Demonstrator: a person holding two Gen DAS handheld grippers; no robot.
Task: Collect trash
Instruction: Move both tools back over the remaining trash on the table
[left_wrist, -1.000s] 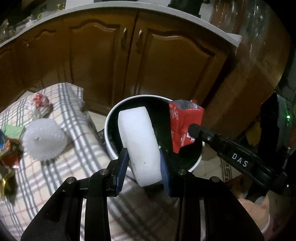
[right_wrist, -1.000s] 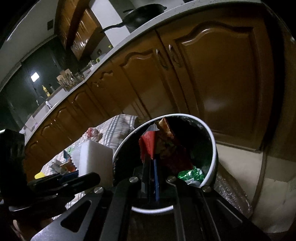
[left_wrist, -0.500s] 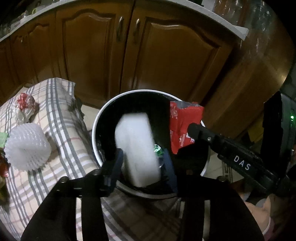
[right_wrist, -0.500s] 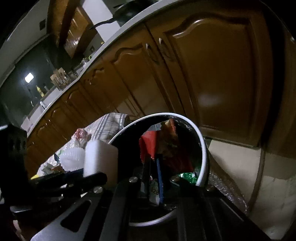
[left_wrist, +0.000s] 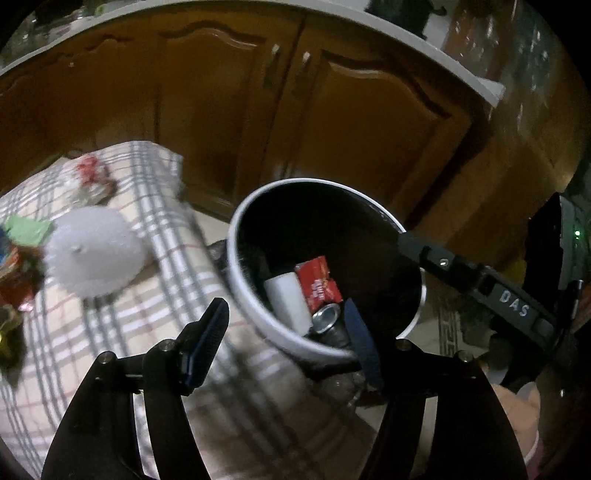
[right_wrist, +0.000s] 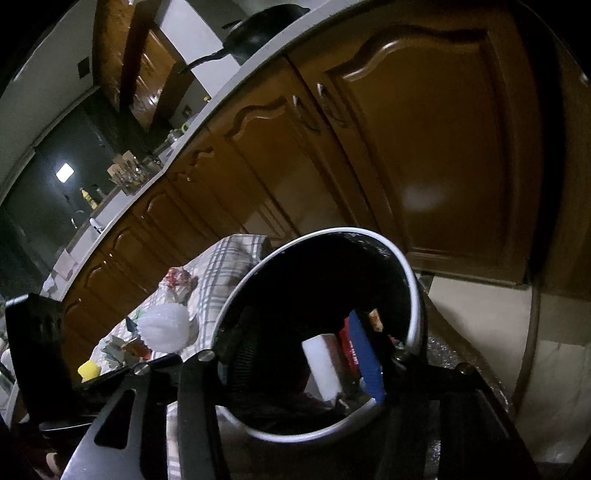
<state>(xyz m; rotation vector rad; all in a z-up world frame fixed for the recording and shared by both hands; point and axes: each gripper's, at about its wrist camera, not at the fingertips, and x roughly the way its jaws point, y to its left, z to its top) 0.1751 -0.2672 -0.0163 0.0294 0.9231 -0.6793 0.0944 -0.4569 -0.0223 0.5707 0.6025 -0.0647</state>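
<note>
Showing: two hand-held grippers poised over a waste bin beside a cloth-covered table.
Cabinets (left_wrist: 229, 110): brown wooden doors behind everything, under a pale counter edge.
Table cloth (left_wrist: 162, 206): grey-checked, left of the bin, bearing leftover litter.
Bin (left_wrist: 236, 273): white rim, black inside, open-topped, touching the cloth's edge.
Left gripper (left_wrist: 284, 332): jaws have just been opening; released, nothing between them, straddling the bin's near rim.
Right gripper (right_wrist: 295, 354): jaws have just been opening; released, empty, above the bin mouth.
White foam net (left_wrist: 92, 254): domed, on the cloth.
White foam block (left_wrist: 286, 299): inside the bin.
Red wrapper (left_wrist: 317, 284): inside the bin, touching the block.
Can (left_wrist: 327, 319): metal, below the wrapper.
</note>
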